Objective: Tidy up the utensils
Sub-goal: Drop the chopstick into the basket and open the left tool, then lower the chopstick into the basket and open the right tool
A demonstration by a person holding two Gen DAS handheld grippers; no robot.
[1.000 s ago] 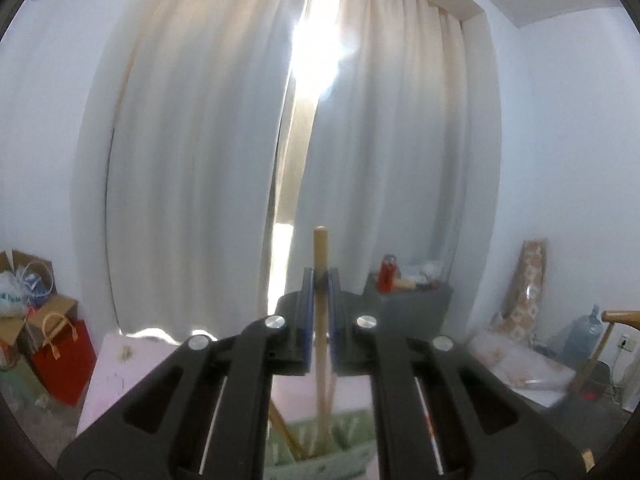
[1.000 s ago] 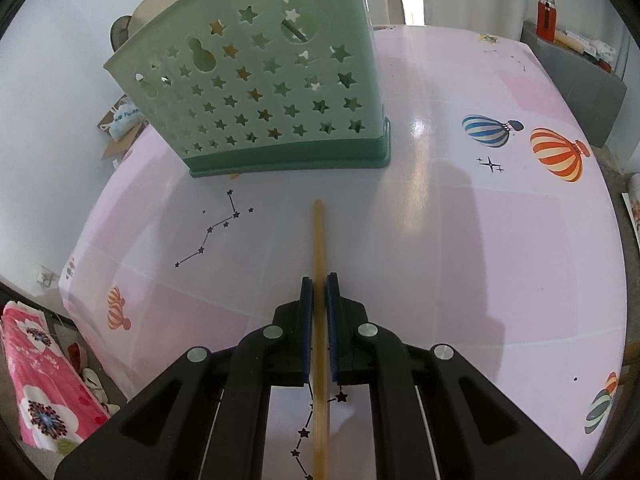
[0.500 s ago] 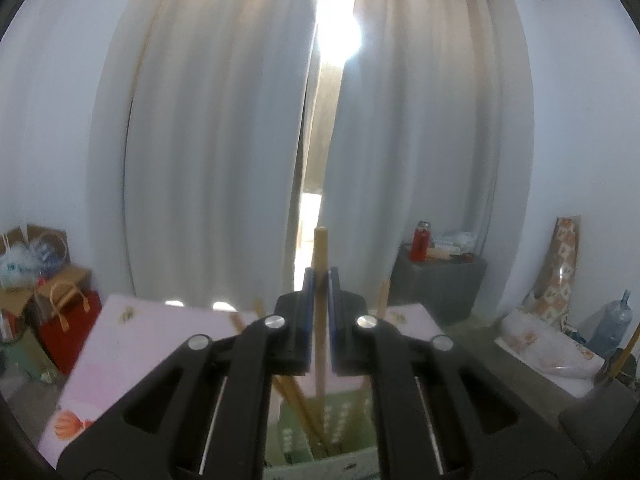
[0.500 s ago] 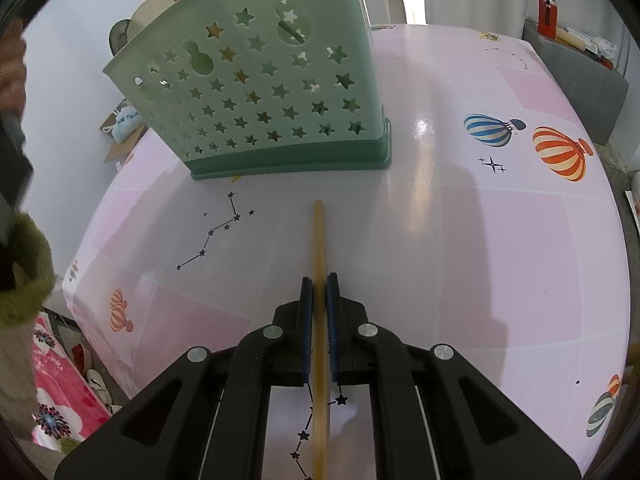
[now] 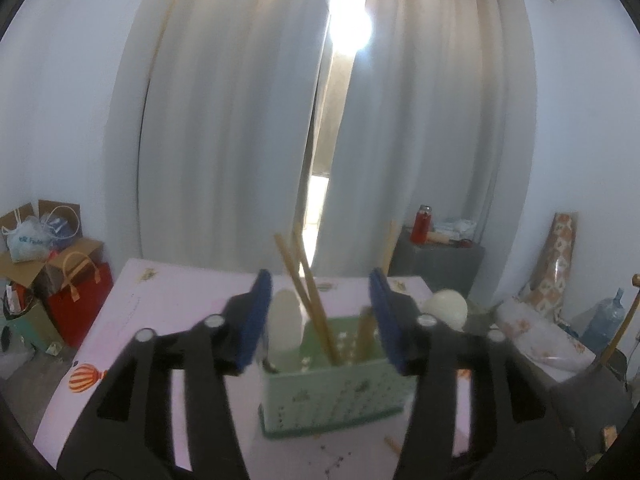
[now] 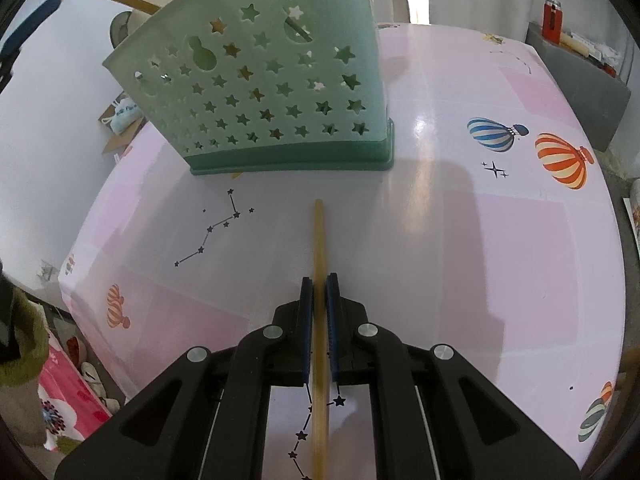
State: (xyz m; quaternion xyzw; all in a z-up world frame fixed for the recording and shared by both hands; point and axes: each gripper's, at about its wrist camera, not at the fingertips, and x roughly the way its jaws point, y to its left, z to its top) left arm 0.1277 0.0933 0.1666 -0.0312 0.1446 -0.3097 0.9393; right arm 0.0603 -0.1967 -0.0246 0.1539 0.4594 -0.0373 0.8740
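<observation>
My left gripper (image 5: 320, 280) hangs just above the green star-punched utensil holder (image 5: 332, 400), and its jaws are opening. Neither blue pad presses on anything. A blurred wooden chopstick (image 5: 365, 334) stands in the holder close to the right finger. Two more chopsticks (image 5: 308, 292) and a white spoon (image 5: 284, 320) lean inside. My right gripper (image 6: 319, 282) is shut on a single wooden chopstick (image 6: 319, 236), which points at the holder (image 6: 272, 92) over the pink table (image 6: 480, 260).
A second round white spoon (image 5: 446, 308) rises behind the holder. Beyond the table are a red bag (image 5: 78, 292) and boxes at the left, and a grey cabinet (image 5: 436, 260) with a red jar at the right. Curtains hang behind.
The left gripper came down toward the holder and opened; the chopstick it held now stands loose in the holder. The right gripper and its chopstick have not moved.
</observation>
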